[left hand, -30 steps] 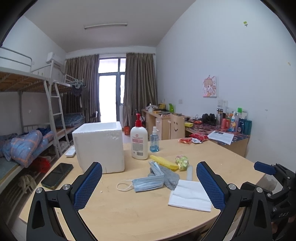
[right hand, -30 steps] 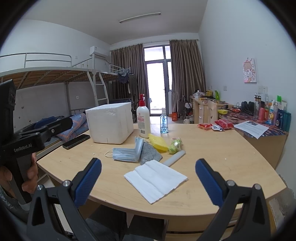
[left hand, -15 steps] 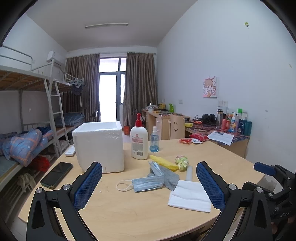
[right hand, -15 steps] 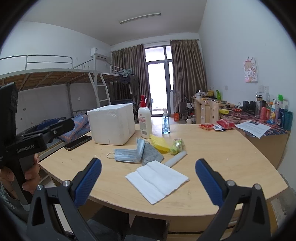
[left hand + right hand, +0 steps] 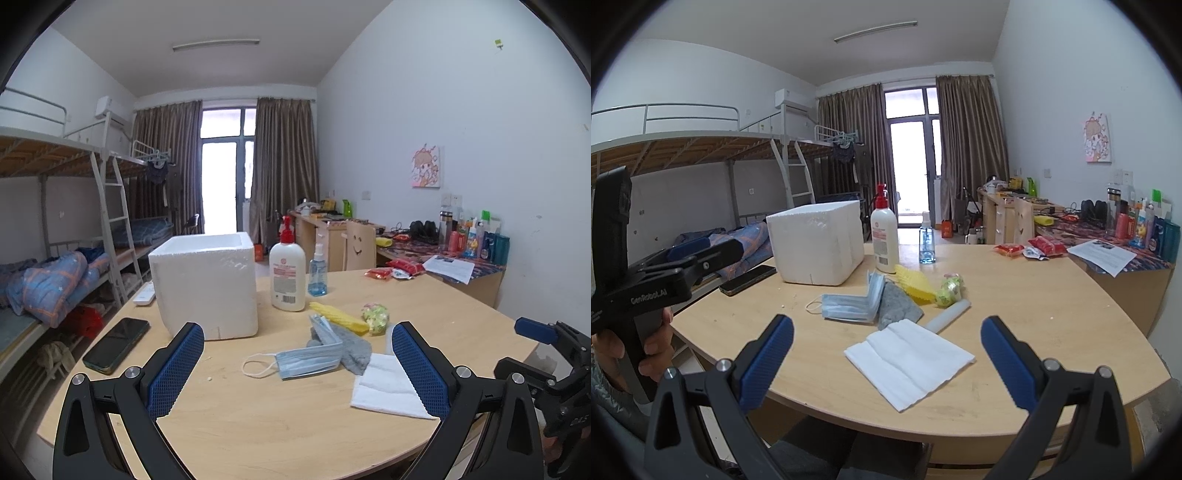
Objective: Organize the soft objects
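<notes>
Both claws hang wide apart and empty above the near edge of the round light-wood table (image 5: 258, 424): the left gripper (image 5: 297, 363) faces the pale blue pleated face masks (image 5: 310, 360), the right gripper (image 5: 886, 360) faces the folded white paper towel (image 5: 910, 360). At mid-table the masks lie touching a grey cloth (image 5: 897, 308); a yellow ribbed cloth (image 5: 916, 284) lies just behind it. A white foam box (image 5: 207, 284) stands far left of the pile, beside a white pump bottle (image 5: 287, 275).
</notes>
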